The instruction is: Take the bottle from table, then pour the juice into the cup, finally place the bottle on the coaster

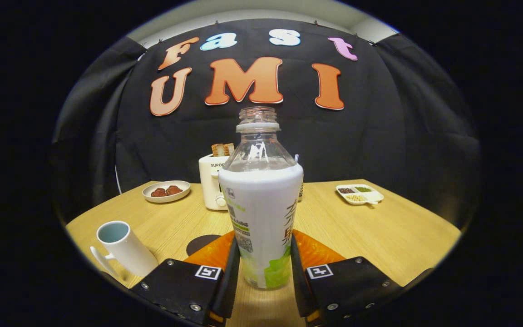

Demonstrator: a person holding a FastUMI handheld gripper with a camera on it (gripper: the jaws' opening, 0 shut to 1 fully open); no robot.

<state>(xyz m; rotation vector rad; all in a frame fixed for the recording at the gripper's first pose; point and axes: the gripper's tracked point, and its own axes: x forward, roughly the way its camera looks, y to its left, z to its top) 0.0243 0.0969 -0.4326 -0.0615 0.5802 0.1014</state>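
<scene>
1. Gripping the bottle (261, 213) at its labelled lower body, my gripper (261, 272) has both fingers pressed against its sides, so it is pinched between them, upright over the wooden table (379, 231).
2. The cap is off and the clear shoulder looks empty, so I judge the juice sits low behind the sleeve: moderate weight, carried low.
3. The thin plastic wall will likely give under pressure, and the glossy sleeve may slip; I would hold firmly but not crush it.
4. The cup (123, 247) stands to the left of my fingers, with the dark round coaster (202, 243) just ahead between cup and bottle.
</scene>
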